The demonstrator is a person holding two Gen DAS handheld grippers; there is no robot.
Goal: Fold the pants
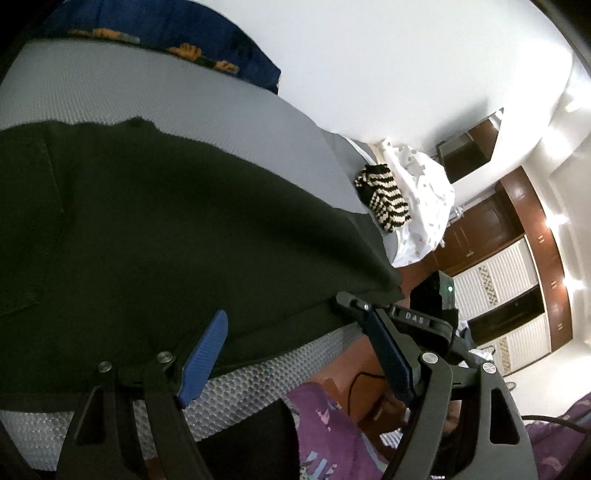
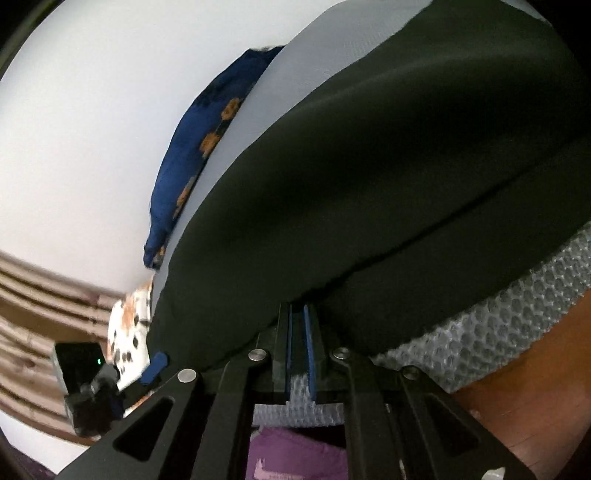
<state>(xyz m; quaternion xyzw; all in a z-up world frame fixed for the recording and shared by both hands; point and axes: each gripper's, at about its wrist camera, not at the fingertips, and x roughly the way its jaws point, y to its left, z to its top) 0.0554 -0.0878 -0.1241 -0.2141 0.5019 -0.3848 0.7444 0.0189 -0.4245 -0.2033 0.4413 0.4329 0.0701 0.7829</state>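
The dark pants [image 1: 177, 229] lie spread on the grey mattress [image 1: 110, 81]. The left gripper [image 1: 295, 354], at six o'clock, stands wide apart over their hem. The right gripper [image 2: 300, 325] sits nearly together, fingertips at the pants' edge; grip unclear.

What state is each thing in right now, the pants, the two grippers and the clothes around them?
pants: dark, spread flat on the grey mattress.
left gripper: open, nothing between its fingers.
right gripper: nearly shut at the pants' near edge; grip unclear.
striped cloth: folded, on a white garment.
blue floral cloth: bunched at the mattress's far edge.
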